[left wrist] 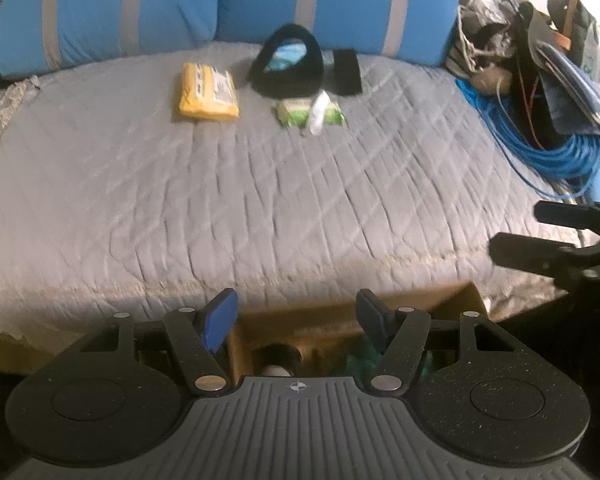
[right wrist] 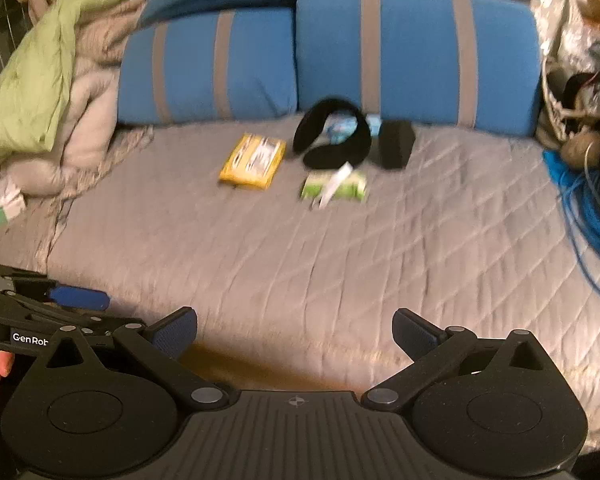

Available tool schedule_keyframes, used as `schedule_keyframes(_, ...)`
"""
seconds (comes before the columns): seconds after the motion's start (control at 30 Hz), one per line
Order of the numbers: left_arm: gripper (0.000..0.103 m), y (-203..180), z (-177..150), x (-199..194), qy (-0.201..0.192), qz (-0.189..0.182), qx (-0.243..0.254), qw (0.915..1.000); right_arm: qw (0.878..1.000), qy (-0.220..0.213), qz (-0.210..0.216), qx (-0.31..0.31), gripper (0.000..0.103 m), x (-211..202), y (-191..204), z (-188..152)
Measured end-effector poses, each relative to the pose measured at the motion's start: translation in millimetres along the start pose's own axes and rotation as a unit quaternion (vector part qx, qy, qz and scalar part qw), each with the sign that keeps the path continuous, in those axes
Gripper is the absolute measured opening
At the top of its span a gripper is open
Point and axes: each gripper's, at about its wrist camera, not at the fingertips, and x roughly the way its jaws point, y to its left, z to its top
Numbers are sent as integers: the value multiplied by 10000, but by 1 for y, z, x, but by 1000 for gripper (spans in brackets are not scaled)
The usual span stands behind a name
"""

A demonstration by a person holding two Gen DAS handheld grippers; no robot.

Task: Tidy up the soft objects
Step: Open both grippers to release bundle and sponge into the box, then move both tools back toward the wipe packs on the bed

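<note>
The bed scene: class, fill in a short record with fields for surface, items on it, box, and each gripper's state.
surface: grey quilted bed cover
pillows: two blue striped pillows at the far side
items: yellow packet, green packet, black neck pillow, small black pouch
box: cardboard box beneath the left gripper
left gripper: open, empty
right gripper: open, empty

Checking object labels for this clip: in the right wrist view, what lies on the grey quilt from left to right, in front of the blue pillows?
Yellow flat packet → green and white tissue pack → small black pouch.
</note>
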Motion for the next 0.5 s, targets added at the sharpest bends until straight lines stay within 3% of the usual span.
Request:
schedule_keyframes(0.17, 64, 11, 13, 9, -216, 107, 16, 9997, 9996, -235, -136, -23, 103, 7, -9, 10)
schedule_keyframes(0.5, 64, 34, 41, 36, -292, 219, -185, 9992, 9983, -393, -432, -88, 103, 28, -25, 27)
